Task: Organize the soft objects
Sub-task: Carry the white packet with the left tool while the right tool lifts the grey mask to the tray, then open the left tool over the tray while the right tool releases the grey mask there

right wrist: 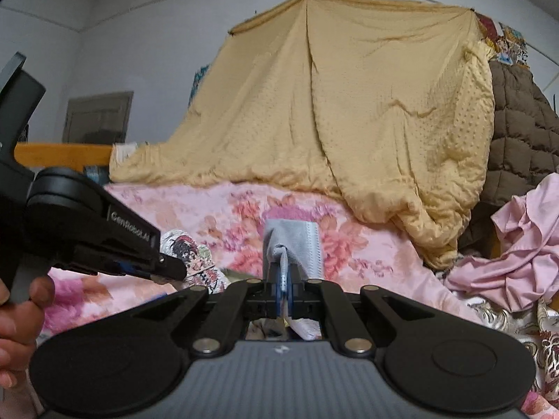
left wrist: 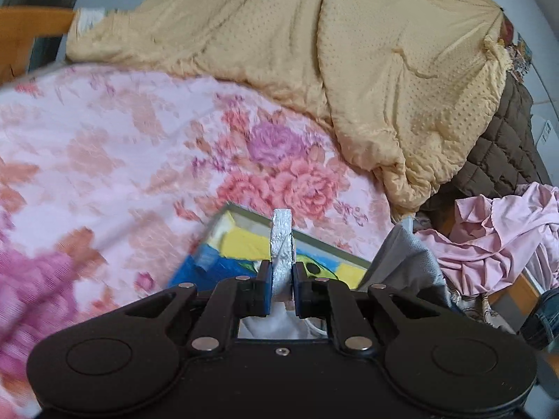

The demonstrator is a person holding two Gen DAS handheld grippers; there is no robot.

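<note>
A grey cloth with a pale trim is held between both grippers above a bed. In the left wrist view my left gripper point(left wrist: 282, 269) is shut on a folded silver-grey edge of the cloth point(left wrist: 281, 241); more of it hangs at the right. In the right wrist view my right gripper point(right wrist: 283, 274) is shut on a bunched corner of the grey cloth point(right wrist: 297, 244), which stands up in front of the jaws. The left gripper point(right wrist: 171, 269) shows there at the left, held by a person's hand point(right wrist: 17, 314).
A pink floral bedspread point(left wrist: 122, 160) covers the bed. A yellow dotted quilt point(right wrist: 349, 104) hangs behind it, beside a brown quilted coat point(right wrist: 520, 132). A crumpled pink garment point(left wrist: 499, 241) lies at the right. A blue and yellow printed item point(left wrist: 227, 255) lies under the left gripper.
</note>
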